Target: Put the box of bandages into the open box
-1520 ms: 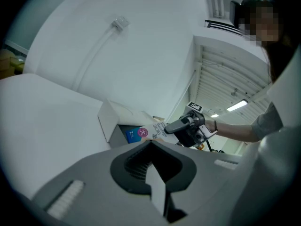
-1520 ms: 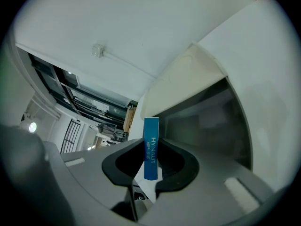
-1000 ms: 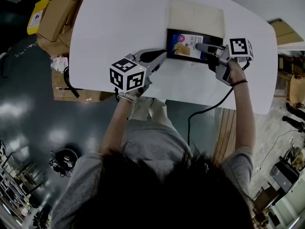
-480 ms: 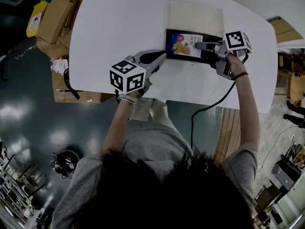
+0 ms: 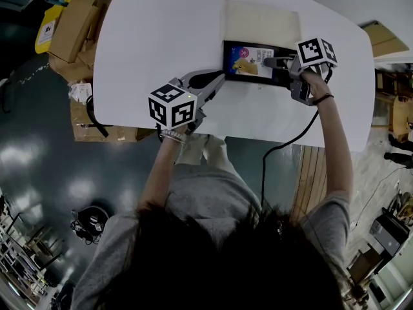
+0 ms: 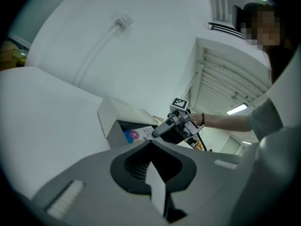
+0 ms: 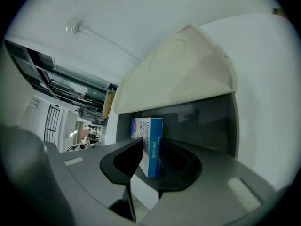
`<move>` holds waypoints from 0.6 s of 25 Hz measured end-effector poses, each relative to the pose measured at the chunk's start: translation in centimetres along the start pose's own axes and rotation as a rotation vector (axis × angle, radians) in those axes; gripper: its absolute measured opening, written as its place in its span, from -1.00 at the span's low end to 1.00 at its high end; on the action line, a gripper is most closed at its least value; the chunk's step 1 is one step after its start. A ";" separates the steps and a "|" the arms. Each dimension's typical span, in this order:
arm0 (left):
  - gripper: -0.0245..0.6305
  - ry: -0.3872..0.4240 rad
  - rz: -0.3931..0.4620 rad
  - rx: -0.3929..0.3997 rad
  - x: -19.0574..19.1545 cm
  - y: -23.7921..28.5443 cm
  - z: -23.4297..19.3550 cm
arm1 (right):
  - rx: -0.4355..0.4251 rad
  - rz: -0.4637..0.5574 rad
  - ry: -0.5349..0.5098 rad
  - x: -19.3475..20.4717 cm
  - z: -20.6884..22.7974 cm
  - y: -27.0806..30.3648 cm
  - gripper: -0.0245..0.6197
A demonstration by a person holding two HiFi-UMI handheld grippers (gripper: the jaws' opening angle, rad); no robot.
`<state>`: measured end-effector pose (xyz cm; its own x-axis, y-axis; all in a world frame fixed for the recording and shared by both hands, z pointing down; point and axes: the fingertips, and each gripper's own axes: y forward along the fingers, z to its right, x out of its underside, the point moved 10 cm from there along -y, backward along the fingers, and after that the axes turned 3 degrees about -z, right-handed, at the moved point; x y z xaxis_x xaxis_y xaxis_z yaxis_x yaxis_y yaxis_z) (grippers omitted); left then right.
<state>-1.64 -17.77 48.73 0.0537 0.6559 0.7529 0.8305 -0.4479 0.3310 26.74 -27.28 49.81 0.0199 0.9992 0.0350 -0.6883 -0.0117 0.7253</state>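
The blue and white box of bandages (image 5: pixel 250 61) (image 7: pixel 151 145) sits inside the open box (image 5: pixel 225 57) (image 7: pixel 207 121), whose beige lid (image 5: pixel 261 21) is folded back. My right gripper (image 5: pixel 268 62) (image 7: pixel 153 148) reaches into the open box from the right. Its jaws are opening, and the bandage box stands between them with the pads slack. My left gripper (image 5: pixel 221 77) (image 6: pixel 151 142) rests on the table at the open box's near left corner, shut and empty. In the left gripper view, the open box (image 6: pixel 110 121) and the bandage box (image 6: pixel 136 134) lie just ahead.
The white table (image 5: pixel 161 31) carries only the open box. Cardboard boxes (image 5: pixel 74 21) are stacked on the dark floor past its left edge. A black cable (image 5: pixel 284 144) runs from my right gripper over the near table edge.
My right gripper has shifted a little left and farther from me, deeper over the open box. The left gripper has stayed put.
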 end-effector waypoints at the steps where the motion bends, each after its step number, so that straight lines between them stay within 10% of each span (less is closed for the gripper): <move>1: -0.94 -0.001 0.000 0.000 0.0 0.0 0.0 | 0.017 -0.003 -0.006 0.0 0.0 0.1 -0.52; 15: -0.94 -0.009 0.000 -0.002 0.2 -0.4 -0.1 | 0.178 -0.038 -0.075 -0.6 -0.2 1.5 -0.30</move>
<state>-1.97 -17.52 48.83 0.0587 0.6613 0.7478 0.8294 -0.4492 0.3321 25.55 -27.88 50.74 0.1016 0.9935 0.0516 -0.5467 0.0124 0.8372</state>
